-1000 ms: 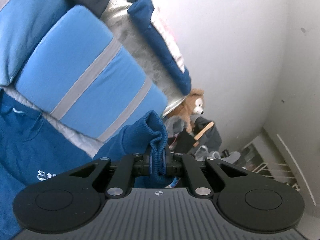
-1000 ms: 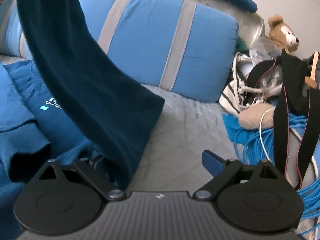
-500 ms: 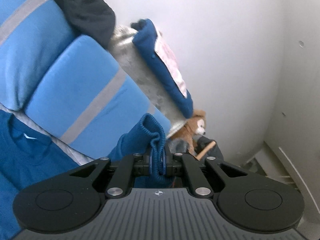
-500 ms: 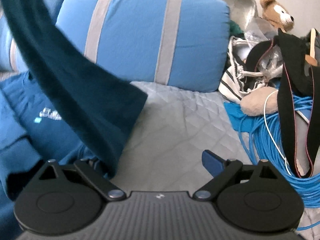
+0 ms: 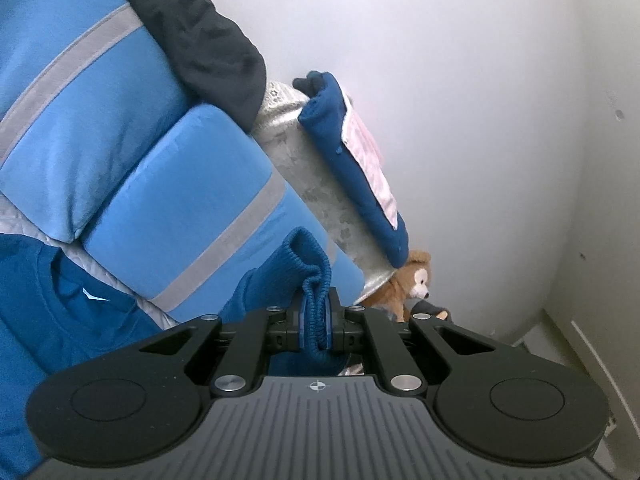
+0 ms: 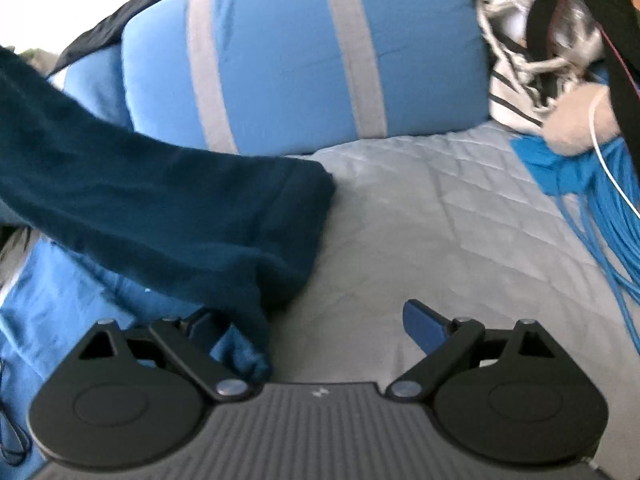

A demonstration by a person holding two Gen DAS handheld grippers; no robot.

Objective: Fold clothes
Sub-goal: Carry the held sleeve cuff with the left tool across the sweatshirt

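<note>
A dark blue sweatshirt point(image 5: 44, 320) lies spread on the bed at the lower left of the left wrist view. My left gripper point(image 5: 315, 326) is shut on its ribbed sleeve cuff point(image 5: 298, 268), held up in front of the pillows. In the right wrist view the lifted sleeve point(image 6: 168, 220) stretches from the left edge down to the bed, where it drapes over my left finger. My right gripper point(image 6: 320, 324) is open, low over the grey quilted bedspread point(image 6: 420, 240), with nothing between its fingers.
Blue pillows with grey stripes point(image 6: 304, 60) point(image 5: 180, 216) lean against the wall. Behind them are a silver cushion point(image 5: 320, 184), a folded blue garment point(image 5: 352, 168) and a teddy bear point(image 5: 412, 284). A blue cable coil point(image 6: 600, 208), a black strap and striped fabric crowd the right.
My left gripper has lifted and tilted upward with the cuff still held. The right gripper has dipped lower toward the bed, and the sleeve now hangs flatter across its view.
</note>
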